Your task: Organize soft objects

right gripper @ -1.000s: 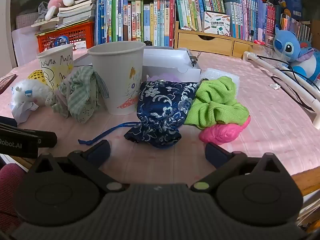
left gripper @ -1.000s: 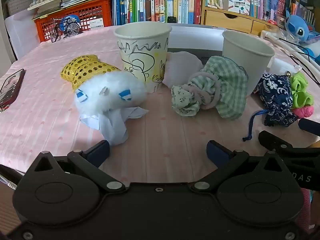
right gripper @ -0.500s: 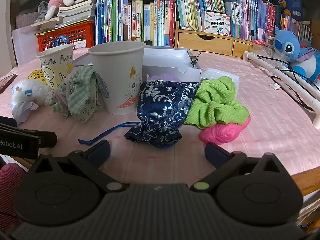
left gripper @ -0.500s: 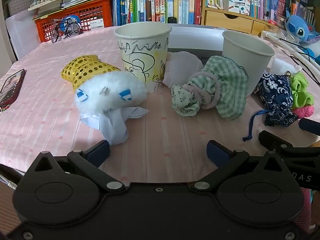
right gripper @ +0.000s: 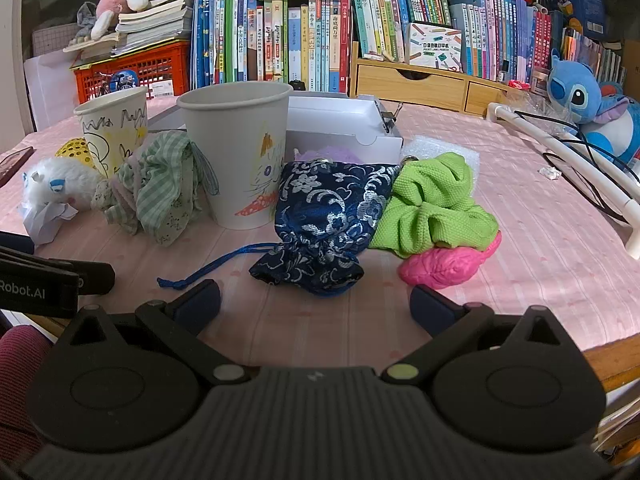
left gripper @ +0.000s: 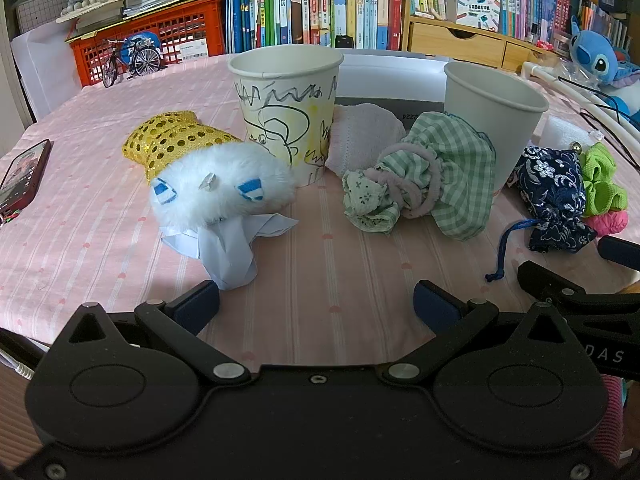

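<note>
1. Two grippers we hold over the near edge of the pink tabletop [left gripper: 328, 280]: the left gripper [left gripper: 316, 304] and the right gripper [right gripper: 314, 300], both with fingers spread wide, gripping nothing.
2. We see a scribbled paper cup [left gripper: 285, 110] mid-table and a plain-sided paper cup [right gripper: 237, 158] toward the right edge.
3. A white fluffy toy [left gripper: 218, 188] lies beside the scribbled cup, on crumpled paper, a gold sequin piece [left gripper: 172, 140] behind it.
4. A green checked cloth [left gripper: 456, 176] leans on the right cup (a pink hair loop is wound around it).
5. Nearer the right edge lie a navy drawstring pouch [right gripper: 326, 216], a lime scrunchie [right gripper: 434, 204] and a pink soft lump [right gripper: 448, 264], touching one another.
</note>
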A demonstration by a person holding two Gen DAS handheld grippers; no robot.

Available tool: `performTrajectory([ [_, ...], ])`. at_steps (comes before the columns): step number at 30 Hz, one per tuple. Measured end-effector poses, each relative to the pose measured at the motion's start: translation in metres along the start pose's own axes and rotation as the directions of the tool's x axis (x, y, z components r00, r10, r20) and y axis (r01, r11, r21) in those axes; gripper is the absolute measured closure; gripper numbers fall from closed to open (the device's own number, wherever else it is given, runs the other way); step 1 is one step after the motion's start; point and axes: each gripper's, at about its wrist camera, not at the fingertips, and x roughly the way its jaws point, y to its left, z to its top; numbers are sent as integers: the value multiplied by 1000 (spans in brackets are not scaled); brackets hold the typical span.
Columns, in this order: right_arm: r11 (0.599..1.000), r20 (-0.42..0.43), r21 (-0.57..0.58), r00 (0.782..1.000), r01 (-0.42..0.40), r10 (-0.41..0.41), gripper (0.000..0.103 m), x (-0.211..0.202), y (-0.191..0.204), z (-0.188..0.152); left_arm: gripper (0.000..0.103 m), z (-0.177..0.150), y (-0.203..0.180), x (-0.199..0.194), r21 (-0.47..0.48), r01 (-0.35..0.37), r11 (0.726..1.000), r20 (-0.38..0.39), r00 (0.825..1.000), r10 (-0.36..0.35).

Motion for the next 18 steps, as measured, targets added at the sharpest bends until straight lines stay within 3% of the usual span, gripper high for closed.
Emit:
performTrajectory([
  [18,1000,0,-1,1000,0,0,0,0,0,0,0,0,0,0,3,-1,1000,4,1000,1],
])
